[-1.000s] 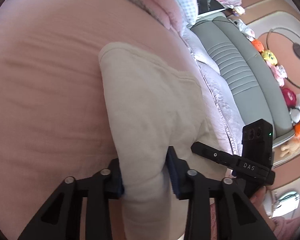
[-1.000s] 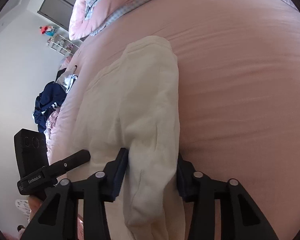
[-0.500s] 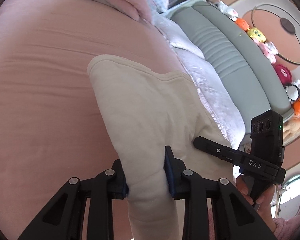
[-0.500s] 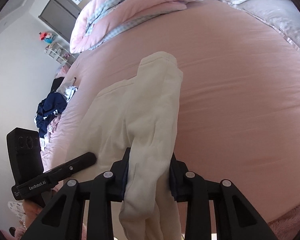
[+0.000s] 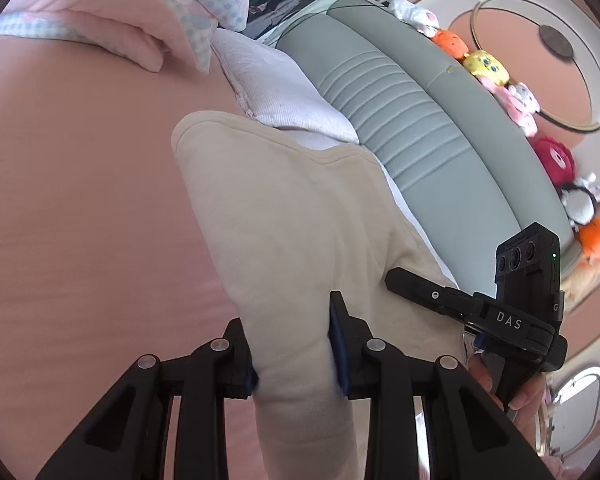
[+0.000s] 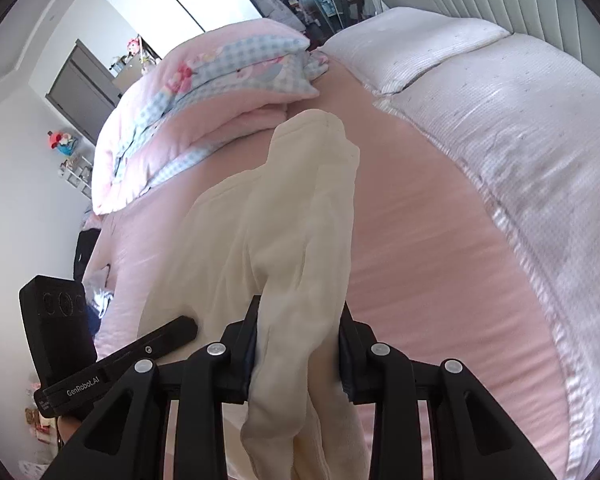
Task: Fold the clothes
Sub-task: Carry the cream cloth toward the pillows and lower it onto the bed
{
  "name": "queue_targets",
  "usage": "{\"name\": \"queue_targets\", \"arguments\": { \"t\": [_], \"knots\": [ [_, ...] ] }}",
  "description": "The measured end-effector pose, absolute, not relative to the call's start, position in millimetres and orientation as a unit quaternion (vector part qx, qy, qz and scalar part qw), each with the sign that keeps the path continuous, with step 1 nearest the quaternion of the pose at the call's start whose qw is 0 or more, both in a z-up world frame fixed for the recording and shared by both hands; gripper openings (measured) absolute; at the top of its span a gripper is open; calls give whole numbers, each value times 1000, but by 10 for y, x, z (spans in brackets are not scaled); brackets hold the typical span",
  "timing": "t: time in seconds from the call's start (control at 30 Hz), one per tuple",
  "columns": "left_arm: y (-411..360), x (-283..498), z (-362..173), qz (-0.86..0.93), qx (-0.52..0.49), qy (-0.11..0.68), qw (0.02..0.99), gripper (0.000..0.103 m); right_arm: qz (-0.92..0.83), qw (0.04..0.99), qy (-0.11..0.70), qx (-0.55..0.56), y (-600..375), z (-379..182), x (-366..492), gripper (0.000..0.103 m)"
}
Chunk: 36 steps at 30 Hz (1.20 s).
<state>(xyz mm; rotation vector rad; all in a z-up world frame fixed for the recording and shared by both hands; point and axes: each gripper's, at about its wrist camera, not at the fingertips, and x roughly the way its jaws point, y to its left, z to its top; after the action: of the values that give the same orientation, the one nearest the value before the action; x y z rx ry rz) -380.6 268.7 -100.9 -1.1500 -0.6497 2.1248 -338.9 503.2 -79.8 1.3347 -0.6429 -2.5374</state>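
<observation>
- Cream, soft knit garment point(image 5: 300, 216) is lifted off the pink bed sheet point(image 5: 80, 200) at its near end; the far end lies on the sheet, close to the folded pink-and-blue checked quilt point(image 6: 204, 92).
- Left gripper point(image 5: 292, 348), black with blue pads: clenched on a bunched fold of the cream garment. Cloth fills the gap between the pads and hangs down below them.
- Right gripper point(image 6: 298, 344), same build: clenched on a second bunched fold of the same garment, with loose cloth drooping below the jaws.
- Both grippers sit near each other on the garment's near edge; each shows in the other's wrist view, with a hand point(image 5: 516, 392) on the right gripper's handle.
- Garment hangs as a sloping sheet between the grips and the bed, with a narrow part point(image 6: 320, 148) reaching farthest toward the quilt.
- White textured pillow point(image 6: 500, 128) lies along the bed's edge, right of the garment in the right wrist view.
- Grey padded headboard point(image 5: 400, 120) stands behind the pillow, with a row of plush toys point(image 5: 500, 80) along its top.
- Dark blue clothes heap point(image 6: 88, 248) lies beyond the bed's far side.
</observation>
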Motion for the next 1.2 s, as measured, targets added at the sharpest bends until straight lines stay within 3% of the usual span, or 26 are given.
{"name": "queue_targets", "arguments": {
  "t": [0.13,0.33,0.37,0.47,0.6,0.67,0.83,1.03,1.1,1.17,1.2],
  "knots": [
    [2867,-4183,-1335,802,-441,-259,307,26,-861,97,-212,453,5331,-995,-3869,32],
    [3048,-4457,-1955,789,-484,-255,280,27,-830,93,-208,510,5591,-1843,-4437,35],
    [3030,-4445,-2022,786,-486,-260,281,32,-827,96,-222,507,5659,-1873,-4424,42],
    [2823,-4355,-2014,775,-479,-294,288,34,-824,106,-268,488,5872,-1880,-4330,44],
    [2578,-4172,-1737,822,-390,-293,296,34,-839,101,-320,428,6203,-1574,-4096,44],
    [2641,-4209,-1607,843,-377,-247,294,34,-864,89,-285,404,6177,-1310,-4039,44],
    [3184,-4463,-1385,871,-382,-79,300,34,-900,85,-86,419,5413,-1055,-4169,44],
    [3408,-4863,-1599,852,-426,-32,302,34,-866,129,-59,479,5003,-1634,-4413,44],
    [3314,-4967,-1674,848,-434,-49,302,24,-863,140,-73,480,5137,-1778,-4380,39],
    [3180,-5055,-1706,843,-442,-74,297,13,-864,139,-94,474,5369,-1798,-4293,19],
    [3144,-5083,-1697,844,-444,-79,291,11,-864,128,-107,475,5514,-1781,-4248,16]
  ]
}}
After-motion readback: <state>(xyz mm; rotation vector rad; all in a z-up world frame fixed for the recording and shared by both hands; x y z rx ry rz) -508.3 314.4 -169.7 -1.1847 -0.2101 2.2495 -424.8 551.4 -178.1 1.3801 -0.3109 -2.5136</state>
